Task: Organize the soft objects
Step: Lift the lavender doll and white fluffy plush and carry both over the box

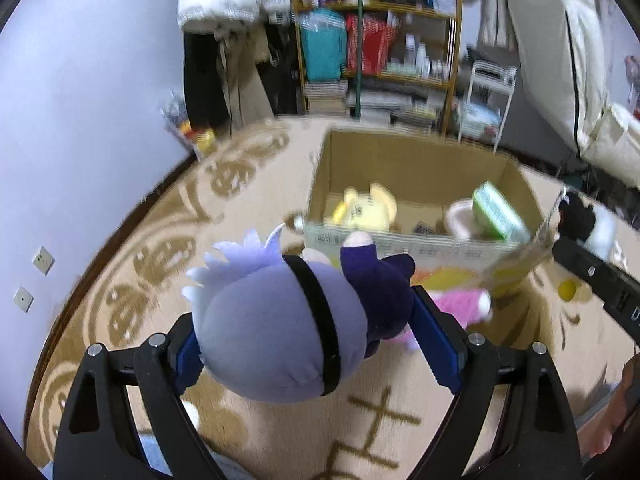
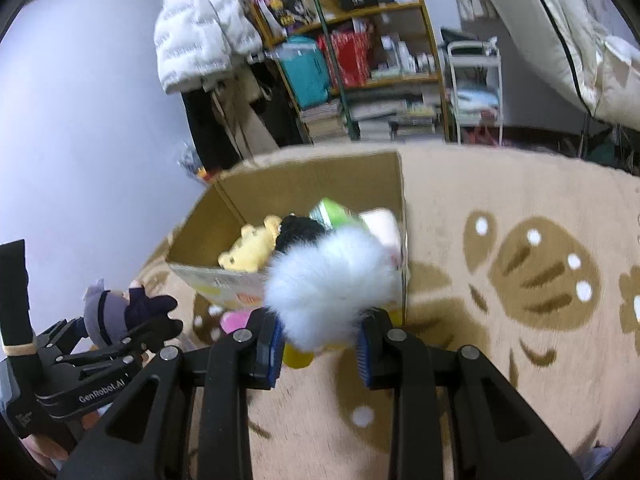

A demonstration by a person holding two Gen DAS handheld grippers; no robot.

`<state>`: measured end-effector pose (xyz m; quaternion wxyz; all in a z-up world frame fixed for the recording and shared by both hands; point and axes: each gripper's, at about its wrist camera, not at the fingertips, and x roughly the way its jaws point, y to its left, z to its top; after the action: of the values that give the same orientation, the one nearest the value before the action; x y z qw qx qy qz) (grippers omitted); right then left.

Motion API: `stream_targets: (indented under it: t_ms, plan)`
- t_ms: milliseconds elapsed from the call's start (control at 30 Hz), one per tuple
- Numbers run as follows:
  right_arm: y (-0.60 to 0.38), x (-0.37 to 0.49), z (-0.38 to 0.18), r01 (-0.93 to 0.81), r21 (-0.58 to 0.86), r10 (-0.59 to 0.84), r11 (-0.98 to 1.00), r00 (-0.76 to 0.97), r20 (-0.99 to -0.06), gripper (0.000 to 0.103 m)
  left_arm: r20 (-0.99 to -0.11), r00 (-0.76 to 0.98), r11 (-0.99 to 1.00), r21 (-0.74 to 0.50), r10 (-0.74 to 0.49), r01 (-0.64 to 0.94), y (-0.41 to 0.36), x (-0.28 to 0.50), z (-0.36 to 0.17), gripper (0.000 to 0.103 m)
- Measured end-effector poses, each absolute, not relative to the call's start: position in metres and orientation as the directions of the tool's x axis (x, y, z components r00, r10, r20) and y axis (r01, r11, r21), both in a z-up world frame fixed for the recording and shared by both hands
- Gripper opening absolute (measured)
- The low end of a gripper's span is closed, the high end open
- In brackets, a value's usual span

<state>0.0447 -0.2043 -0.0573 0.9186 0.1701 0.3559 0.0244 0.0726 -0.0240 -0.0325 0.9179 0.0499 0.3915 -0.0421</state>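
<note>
My left gripper (image 1: pixel 316 344) is shut on a plush doll (image 1: pixel 280 320) with a lilac head, black blindfold and navy clothes, held above the rug just short of the open cardboard box (image 1: pixel 416 160). My right gripper (image 2: pixel 320 340) is shut on a fluffy white and black plush (image 2: pixel 332 280), held over the box's near edge (image 2: pixel 216 276). Inside the box lie a yellow bear plush (image 2: pixel 252 252), a green packet (image 2: pixel 332 212) and a pale pink item (image 2: pixel 380 224). The left gripper with its doll (image 2: pixel 116 312) shows at the lower left of the right wrist view.
A pink plush (image 1: pixel 460 306) and a small yellow ball (image 1: pixel 567 290) lie on the patterned beige rug (image 2: pixel 520 280) by the box. A cluttered wooden shelf (image 1: pixel 376 40), hanging coats (image 2: pixel 200 28), a white cart (image 2: pixel 476 92) and a mattress (image 1: pixel 560 60) stand behind.
</note>
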Motion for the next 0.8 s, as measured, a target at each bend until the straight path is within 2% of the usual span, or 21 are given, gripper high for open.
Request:
stream_targets:
  t_ms: [167, 433, 567, 800]
  plan:
    - [-0.203, 0.041, -0.048, 0.047, 0.328, 0.166, 0.943, 0.789, -0.591, 0.031, -0.637, 0.770, 0.994, 0.041, -0.049, 0.098, -0.016, 0.068, -0.015, 0.089]
    - [-0.203, 0.040, -0.036, 0.017, 0.315, 0.161, 0.949, 0.833, -0.530, 0.031, -0.566, 0.822, 0.993, 0.051, -0.062, 0.109, -0.020, 0.073, -0.005, 0.089]
    - [-0.205, 0.046, -0.031, 0.005, 0.314, 0.163, 0.949, 0.848, -0.504, 0.031, -0.504, 0.862, 0.994, 0.050, -0.061, 0.100, -0.024, 0.075, 0.003, 0.089]
    - [-0.205, 0.065, -0.026, -0.018, 0.297, 0.165, 0.955, 0.862, -0.479, 0.031, -0.481, 0.871, 0.985, 0.071, -0.103, 0.156, -0.036, 0.094, 0.008, 0.089]
